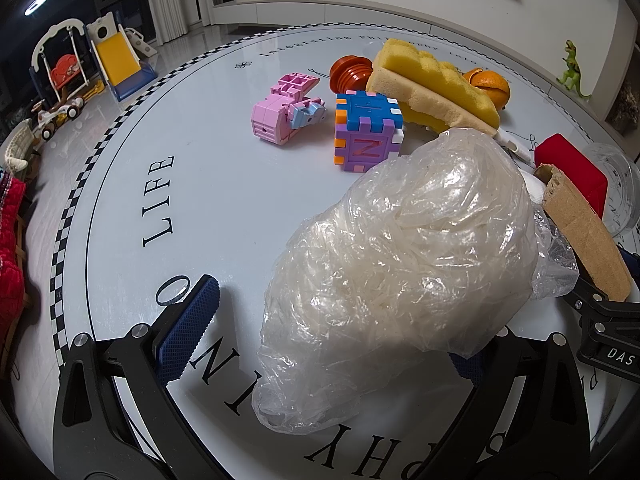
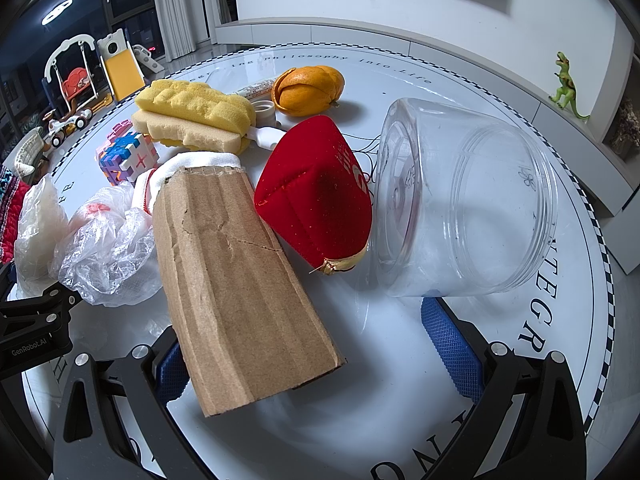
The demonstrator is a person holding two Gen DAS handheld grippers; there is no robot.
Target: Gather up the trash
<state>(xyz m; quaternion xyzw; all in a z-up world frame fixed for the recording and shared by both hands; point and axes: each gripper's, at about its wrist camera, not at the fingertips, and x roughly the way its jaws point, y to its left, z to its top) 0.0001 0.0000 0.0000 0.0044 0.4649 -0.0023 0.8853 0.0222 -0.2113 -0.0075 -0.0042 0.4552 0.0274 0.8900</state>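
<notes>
With jaws apart around the crumpled clear plastic bag (image 1: 400, 264), the left gripper (image 1: 332, 336) should close low, while the right gripper (image 2: 316, 344), jaws apart, straddles the torn brown cardboard strip (image 2: 240, 280)

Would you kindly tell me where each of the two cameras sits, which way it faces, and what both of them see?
Left wrist: sits on the left hand-held gripper, facing forward over the round table at a crumpled plastic bag between its open blue fingers; the other gripper shows at right.
Right wrist: sits on the right hand-held gripper, facing a cardboard piece, red pouch and clear jar; its fingers stand open.
Shared: yellow sponge, orange peel, puzzle cube, cardboard, bag, toy dinosaur.
</notes>
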